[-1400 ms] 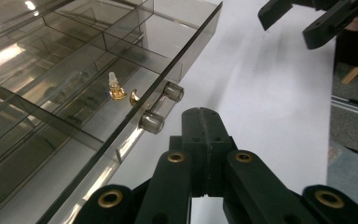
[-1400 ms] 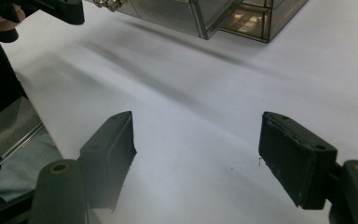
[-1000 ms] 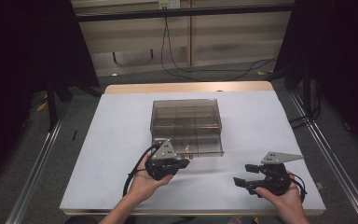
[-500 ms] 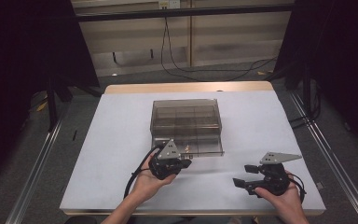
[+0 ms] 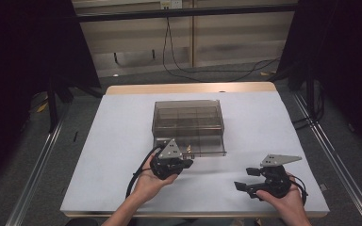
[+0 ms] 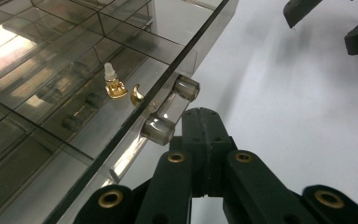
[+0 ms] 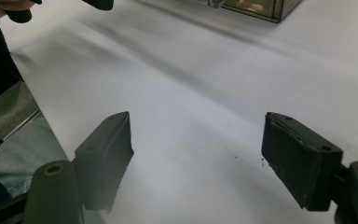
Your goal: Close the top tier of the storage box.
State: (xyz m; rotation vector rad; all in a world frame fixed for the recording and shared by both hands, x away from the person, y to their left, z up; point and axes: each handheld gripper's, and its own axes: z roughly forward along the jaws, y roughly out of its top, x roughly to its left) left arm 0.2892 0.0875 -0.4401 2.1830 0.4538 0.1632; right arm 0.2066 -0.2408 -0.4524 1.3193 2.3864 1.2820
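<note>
Left gripper [image 5: 183, 165]: jaws fully together, nothing between them. In the left gripper view the closed tips [image 6: 204, 122] sit just beside the clear cylindrical handle [image 6: 170, 110] on the front of the drawer [image 6: 121, 107]; whether they touch the handle cannot be told. In the high view the left hand [image 5: 153, 176] holds this gripper just in front of the box's near left corner.

Right gripper [image 5: 247, 179]: jaws wide apart, holding nothing. In the right gripper view both pads [image 7: 106, 151] stand over bare white table cover [image 7: 205, 93], well apart from each other. The right hand [image 5: 283, 200] holds it near the table's near right corner, well apart from the box.

Smoked clear plastic box [image 5: 188, 115]: stands about mid-table, slightly toward the near edge, partitioned into compartments. Its drawer [image 5: 195, 147] is pulled out toward the person's side.

Drawer contents, left gripper view: a small gold-coloured clip with a whitish plastic tip [image 6: 112, 84] and a small gold curved piece [image 6: 137, 94] just beside it, both in the compartment nearest the handle.

Table [image 5: 122, 141]: white covering, wooden strip along the far edge.
</note>
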